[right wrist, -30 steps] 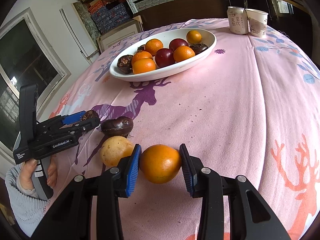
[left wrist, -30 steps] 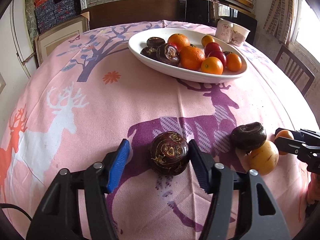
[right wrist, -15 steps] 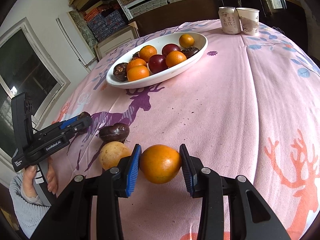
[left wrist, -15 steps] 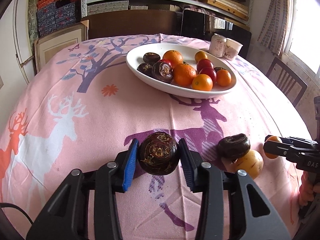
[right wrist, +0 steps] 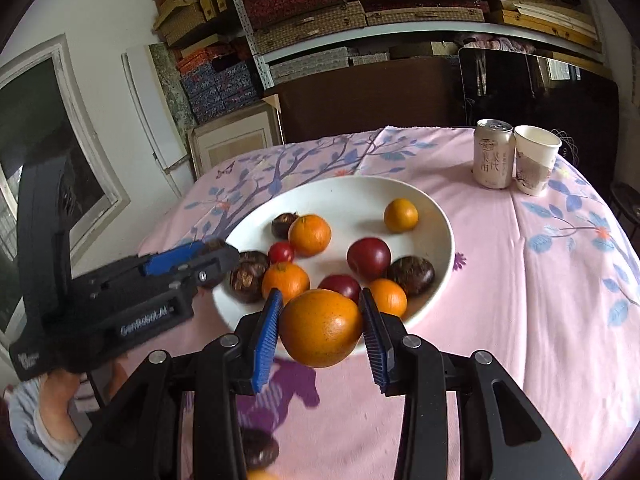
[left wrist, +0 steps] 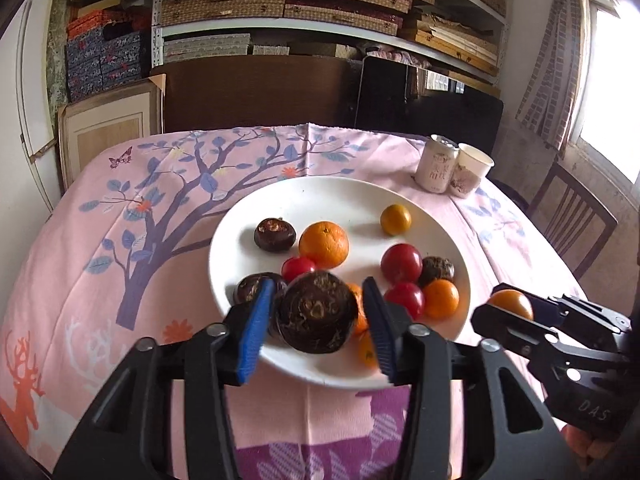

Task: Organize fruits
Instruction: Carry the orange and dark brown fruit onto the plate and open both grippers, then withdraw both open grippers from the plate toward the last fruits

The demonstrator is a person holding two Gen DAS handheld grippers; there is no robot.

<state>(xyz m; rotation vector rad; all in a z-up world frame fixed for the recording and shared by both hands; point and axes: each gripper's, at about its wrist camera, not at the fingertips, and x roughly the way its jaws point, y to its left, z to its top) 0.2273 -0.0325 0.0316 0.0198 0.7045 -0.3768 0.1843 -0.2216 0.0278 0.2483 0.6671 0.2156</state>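
Note:
My left gripper (left wrist: 318, 322) is shut on a dark brown wrinkled fruit (left wrist: 316, 312) and holds it in the air over the near rim of the white oval bowl (left wrist: 340, 196). My right gripper (right wrist: 320, 330) is shut on an orange (right wrist: 322, 326) and holds it above the bowl's (right wrist: 352, 194) near edge. The bowl holds several oranges, red fruits and dark fruits. The right gripper also shows in the left wrist view (left wrist: 516, 312), and the left gripper shows in the right wrist view (right wrist: 208, 256) at the bowl's left side.
A drink can (right wrist: 493, 154) and a paper cup (right wrist: 535, 160) stand at the table's far right. A dark fruit (right wrist: 258, 448) lies on the pink tablecloth (right wrist: 540, 280) below my right gripper. A wooden chair (left wrist: 572, 216) stands at the right. Shelves and boxes fill the back wall.
Both grippers have lifted their fruits off the tablecloth and carried them forward to the bowl's near rim. The left gripper closed on the dark fruit one second ago.

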